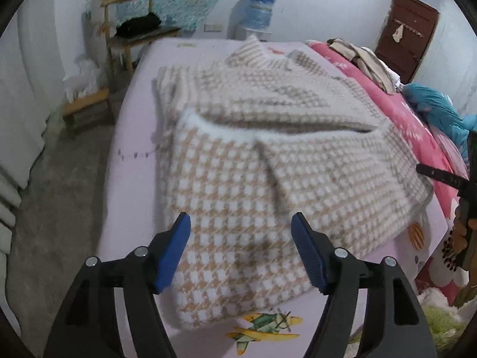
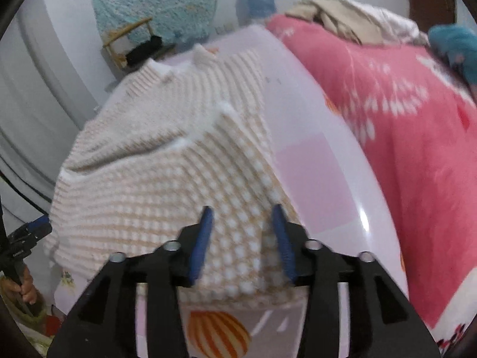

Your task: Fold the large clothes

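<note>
A beige-and-white houndstooth sweater (image 1: 268,155) lies on the pale pink sheet (image 1: 131,161), its near part folded over with a white-edged hem across the middle. My left gripper (image 1: 241,223) is open just above the sweater's near left part, holding nothing. In the right wrist view the sweater (image 2: 155,173) fills the left and middle. My right gripper (image 2: 243,211) is open over the sweater's near right corner, and cloth lies between its blue pads (image 2: 283,238). The right gripper's tool shows at the right edge of the left wrist view (image 1: 465,197).
A pink floral quilt (image 2: 402,137) covers the bed's right side, with beige and white clothes (image 1: 363,59) and a teal cloth (image 1: 432,104) on it. Wooden chairs (image 1: 125,38), a water dispenser (image 1: 256,9) and a brown door (image 1: 408,32) stand beyond. The floor (image 1: 59,197) lies left.
</note>
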### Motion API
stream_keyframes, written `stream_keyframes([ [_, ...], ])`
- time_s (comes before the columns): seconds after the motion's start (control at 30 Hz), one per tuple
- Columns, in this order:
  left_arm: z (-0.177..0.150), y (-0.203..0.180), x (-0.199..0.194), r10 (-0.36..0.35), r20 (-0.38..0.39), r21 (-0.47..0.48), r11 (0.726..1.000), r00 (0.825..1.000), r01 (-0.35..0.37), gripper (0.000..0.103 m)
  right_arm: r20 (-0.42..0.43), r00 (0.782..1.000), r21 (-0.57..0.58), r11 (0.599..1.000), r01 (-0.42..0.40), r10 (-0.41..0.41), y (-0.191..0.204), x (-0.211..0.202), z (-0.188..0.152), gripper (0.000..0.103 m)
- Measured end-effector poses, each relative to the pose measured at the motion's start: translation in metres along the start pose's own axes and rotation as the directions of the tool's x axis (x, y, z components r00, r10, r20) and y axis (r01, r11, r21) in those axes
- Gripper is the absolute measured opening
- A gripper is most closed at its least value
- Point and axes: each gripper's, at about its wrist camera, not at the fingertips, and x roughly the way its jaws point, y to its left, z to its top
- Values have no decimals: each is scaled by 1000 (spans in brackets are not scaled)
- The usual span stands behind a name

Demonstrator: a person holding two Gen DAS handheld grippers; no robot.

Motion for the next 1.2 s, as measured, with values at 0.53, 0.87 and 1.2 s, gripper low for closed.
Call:
stream_keyframes([
  [0.53,33,-51,81,174,-80,9,985,981,-174,83,-98,995,-244,969,-44,21,92,77,16,54],
  [0.87,34,-45,84,206,-98,-31,977,974,-210,97,-86,996,-208,978,-12,-6,90,82,21,56],
  [1.2,34,-44,85,207,-100,-33,977,973,-211,97,-73,997,-164,986,-39,27,88,54,25,73],
])
